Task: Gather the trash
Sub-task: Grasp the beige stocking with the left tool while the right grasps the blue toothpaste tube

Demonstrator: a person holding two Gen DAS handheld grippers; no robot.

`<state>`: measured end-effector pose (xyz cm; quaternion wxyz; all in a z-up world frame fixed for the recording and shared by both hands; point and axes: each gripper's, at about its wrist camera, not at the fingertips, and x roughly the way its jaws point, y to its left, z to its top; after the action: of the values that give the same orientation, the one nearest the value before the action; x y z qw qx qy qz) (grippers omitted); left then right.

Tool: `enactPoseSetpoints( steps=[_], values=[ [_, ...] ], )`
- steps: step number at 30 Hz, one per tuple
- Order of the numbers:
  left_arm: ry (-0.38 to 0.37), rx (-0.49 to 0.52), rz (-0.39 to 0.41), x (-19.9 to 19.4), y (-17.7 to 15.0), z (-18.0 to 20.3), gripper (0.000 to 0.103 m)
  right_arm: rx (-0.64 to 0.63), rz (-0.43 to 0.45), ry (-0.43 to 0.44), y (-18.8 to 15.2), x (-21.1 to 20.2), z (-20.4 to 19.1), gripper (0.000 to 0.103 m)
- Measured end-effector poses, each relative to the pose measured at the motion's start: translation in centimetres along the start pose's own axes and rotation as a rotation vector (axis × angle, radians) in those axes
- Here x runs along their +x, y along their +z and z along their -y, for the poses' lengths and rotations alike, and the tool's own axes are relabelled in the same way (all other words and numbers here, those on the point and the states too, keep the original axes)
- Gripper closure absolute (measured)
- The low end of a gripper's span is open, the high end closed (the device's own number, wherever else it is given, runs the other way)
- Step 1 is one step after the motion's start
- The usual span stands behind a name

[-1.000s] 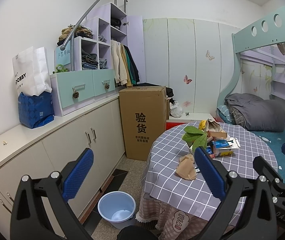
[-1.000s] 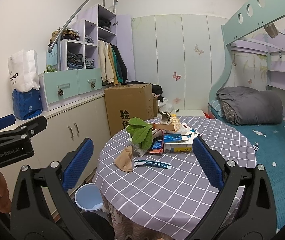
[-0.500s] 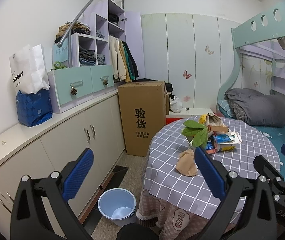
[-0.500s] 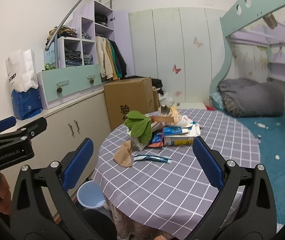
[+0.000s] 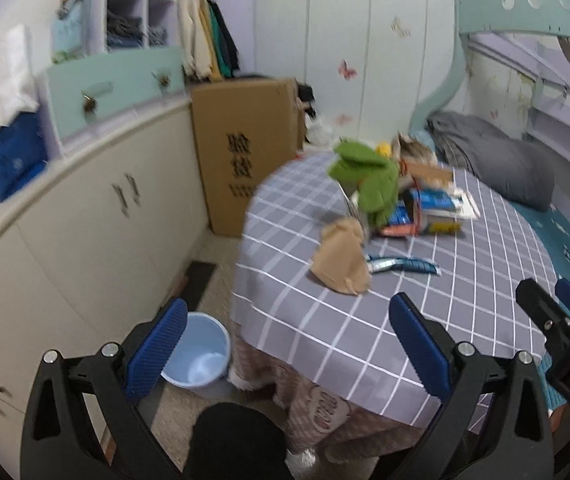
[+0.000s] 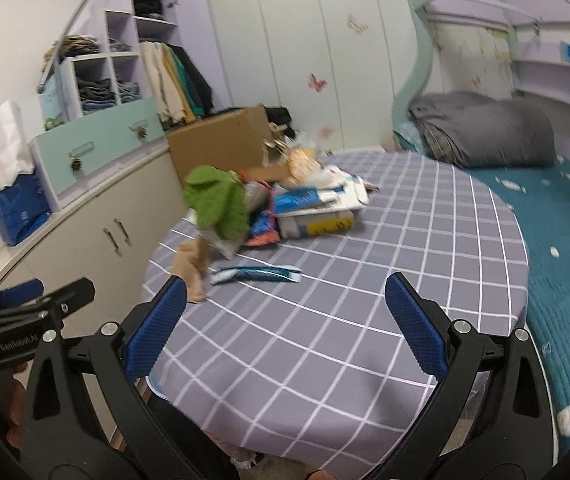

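Note:
A round table with a grey checked cloth (image 5: 465,312) (image 6: 325,340) carries trash: a crumpled brown paper bag (image 5: 343,260) (image 6: 191,268), a blue and white wrapper (image 5: 403,266) (image 6: 255,274), green leaves (image 5: 369,180) (image 6: 217,204) and a heap of boxes and packets (image 5: 433,204) (image 6: 317,208). A light blue bucket (image 5: 197,354) stands on the floor left of the table. My left gripper (image 5: 289,352) is open and empty, over the table's near left edge. My right gripper (image 6: 285,324) is open and empty above the cloth, short of the wrapper.
White cabinets (image 5: 85,240) run along the left wall with a blue bag (image 5: 9,160) on top. A tall cardboard box (image 5: 245,152) stands behind the table. A bunk bed with a grey quilt (image 6: 485,136) lies to the right.
Both grippers have moved forward and tilted down toward the table; the trash looks nearer and larger. Both grippers stay open and empty.

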<state>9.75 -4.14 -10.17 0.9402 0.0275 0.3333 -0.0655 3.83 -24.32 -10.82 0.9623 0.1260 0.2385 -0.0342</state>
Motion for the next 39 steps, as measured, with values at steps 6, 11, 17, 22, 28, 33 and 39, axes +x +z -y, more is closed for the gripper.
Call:
enactPoseSetpoints(
  steps=[6,11,17,22,28,33,39],
  values=[
    [-0.067,0.039,-0.075,5.0,0.5,2.0,0.004,0.05,-0.055,-0.031,-0.1,2.8,2.4,0.006],
    [-0.102,0.022,-0.085,7.8,1.4,2.7,0.005,0.022,-0.093,-0.046,0.4,5.5,2.9,0.006],
    [-0.084,0.046,-0.107,11.2,2.7,3.3,0.037,-0.027,-0.144,-0.044,1.1,8.3,2.7,0.006],
    [-0.136,0.023,-0.17,13.0,2.7,2.6,0.098,-0.123,-0.223,-0.006,1.4,11.0,1.2,0.006],
    [-0.144,-0.02,-0.09,10.7,2.4,0.9,0.099,-0.309,-0.302,0.056,2.2,14.4,-1.6,0.006],
    [-0.129,-0.078,-0.014,8.1,2.7,-1.4,0.099,-0.363,-0.396,0.139,2.6,16.8,-3.0,0.007],
    [-0.128,-0.125,0.014,6.9,2.5,-3.7,0.099,-0.427,-0.447,0.149,2.5,17.6,-4.2,0.042]
  ],
)
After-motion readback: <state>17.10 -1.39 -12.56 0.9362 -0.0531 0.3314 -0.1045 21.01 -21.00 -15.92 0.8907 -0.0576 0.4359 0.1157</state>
